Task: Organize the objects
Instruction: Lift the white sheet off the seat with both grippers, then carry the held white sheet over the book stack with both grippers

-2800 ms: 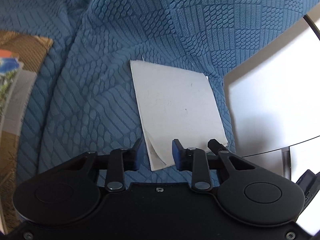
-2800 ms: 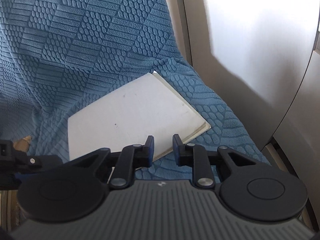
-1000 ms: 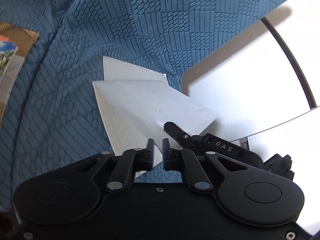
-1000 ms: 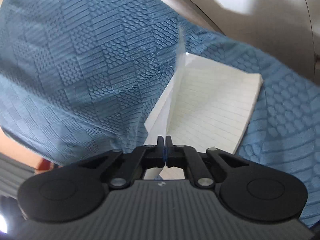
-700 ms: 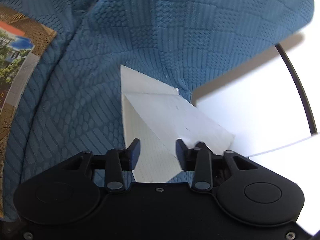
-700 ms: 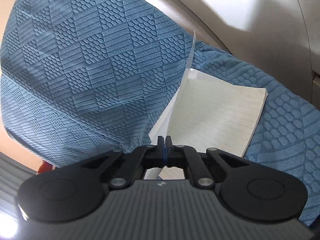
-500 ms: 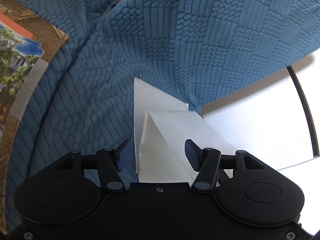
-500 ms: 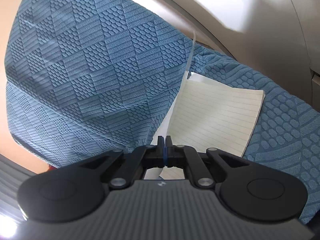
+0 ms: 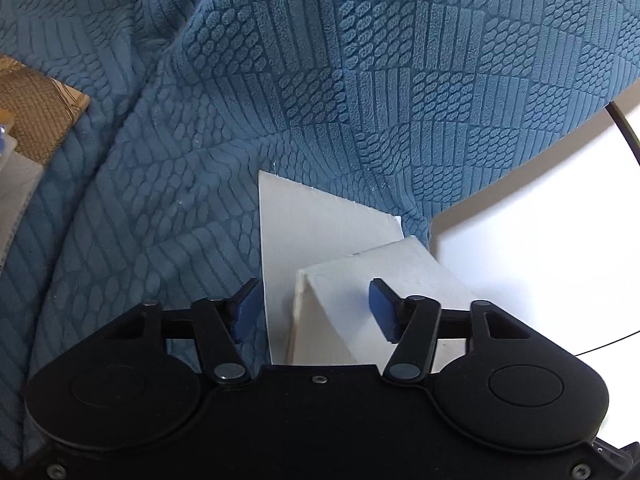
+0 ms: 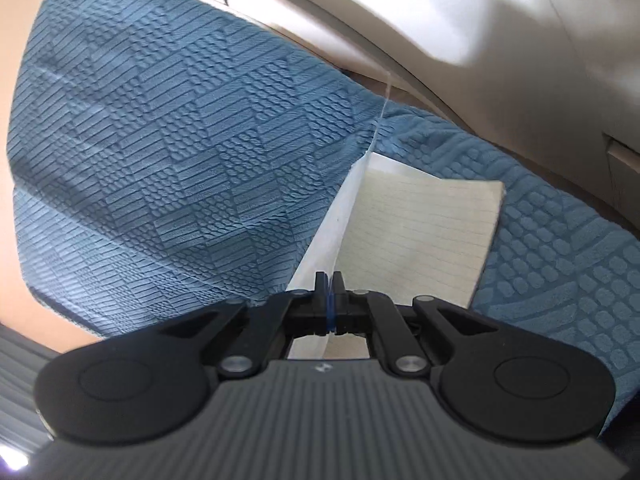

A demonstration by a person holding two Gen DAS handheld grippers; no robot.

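On a bumpy blue blanket (image 10: 168, 168) lies a white notebook (image 10: 424, 236) with lined pages, its cover (image 10: 332, 236) pinched up by the right gripper (image 10: 331, 300), the left gripper (image 9: 316, 308) spread wide.

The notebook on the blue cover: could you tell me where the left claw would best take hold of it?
Take the notebook by its near edge, coming in low from the front. The right claw holds the cover raised, so the lined pages lie bare; the open left claw already straddles that edge.
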